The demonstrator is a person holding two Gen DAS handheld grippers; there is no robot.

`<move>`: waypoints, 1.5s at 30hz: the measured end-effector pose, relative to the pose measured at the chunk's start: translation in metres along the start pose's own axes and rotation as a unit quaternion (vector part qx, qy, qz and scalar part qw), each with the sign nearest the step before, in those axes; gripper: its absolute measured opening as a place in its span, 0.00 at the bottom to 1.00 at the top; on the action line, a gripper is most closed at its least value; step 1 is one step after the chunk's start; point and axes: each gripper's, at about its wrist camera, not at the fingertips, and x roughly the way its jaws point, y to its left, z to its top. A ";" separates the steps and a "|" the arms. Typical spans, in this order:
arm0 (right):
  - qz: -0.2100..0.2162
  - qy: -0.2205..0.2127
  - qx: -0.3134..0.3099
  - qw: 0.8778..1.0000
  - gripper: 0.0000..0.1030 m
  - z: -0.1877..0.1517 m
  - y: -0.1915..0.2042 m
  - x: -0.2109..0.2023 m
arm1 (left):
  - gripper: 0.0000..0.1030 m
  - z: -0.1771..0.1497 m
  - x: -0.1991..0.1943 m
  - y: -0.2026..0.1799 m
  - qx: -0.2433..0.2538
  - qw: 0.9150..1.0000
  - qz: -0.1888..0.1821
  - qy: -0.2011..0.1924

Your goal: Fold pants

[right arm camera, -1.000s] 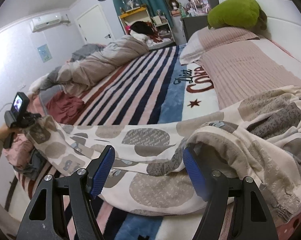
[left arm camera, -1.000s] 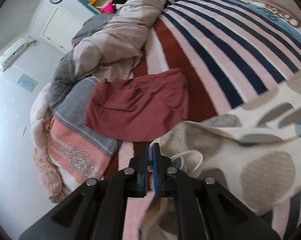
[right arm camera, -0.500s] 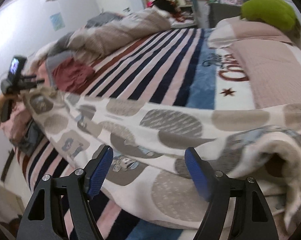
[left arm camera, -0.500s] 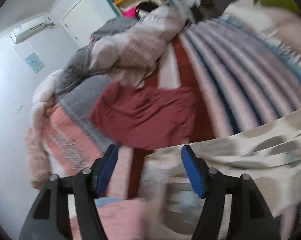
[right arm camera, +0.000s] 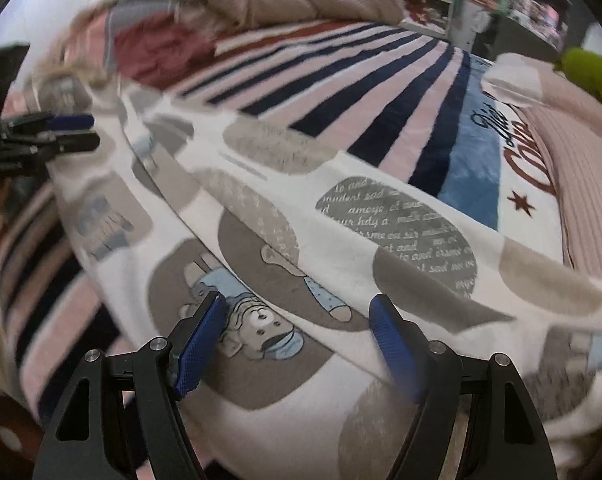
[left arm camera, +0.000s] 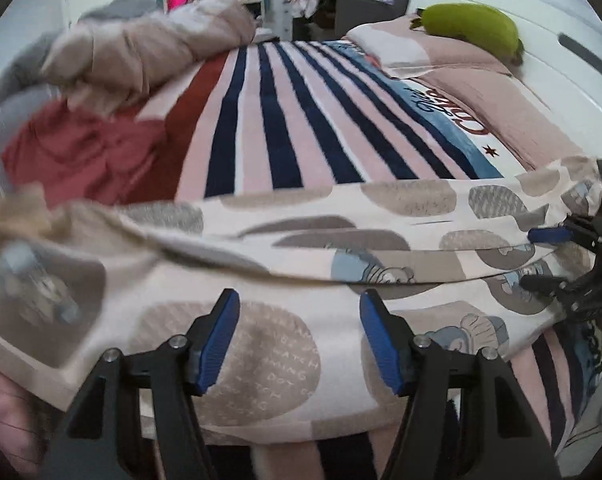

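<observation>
The pants [left arm camera: 301,264] are cream fleece with grey and tan patches and cartoon bears. They lie stretched across the near edge of the striped bed, and also fill the right wrist view [right arm camera: 321,240]. My left gripper [left arm camera: 299,340] is open and empty just above the pants near the front edge. My right gripper [right arm camera: 299,340] is open and empty over a bear print. Each gripper shows in the other's view: the right one [left arm camera: 541,256] at the pants' right end, the left one [right arm camera: 77,132] at their left end.
The striped blanket [left arm camera: 301,120] covers the bed. A dark red garment [left arm camera: 81,152] lies at the left. A bunched duvet [left arm camera: 149,48] sits behind it. A pink pillow [left arm camera: 481,92] and a green plush [left arm camera: 473,28] are at the right.
My left gripper let go of the pants' edge, opened, and swung right to face along the bed. My right gripper stayed open and turned left over the pants. The pants now lie spread flat.
</observation>
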 end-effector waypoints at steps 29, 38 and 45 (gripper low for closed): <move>-0.151 0.017 -0.007 0.988 0.01 0.087 -0.058 0.053 | 0.58 0.043 0.040 0.048 -0.055 0.995 0.020 -0.075; -0.137 -0.009 0.047 0.989 0.37 0.081 -0.081 0.010 | 0.60 0.038 0.029 0.045 -0.072 0.992 -0.010 -0.103; -0.158 -0.040 0.068 0.984 0.52 0.009 -0.081 -0.103 | 0.60 0.043 0.006 -0.002 -0.031 0.992 -0.022 -0.122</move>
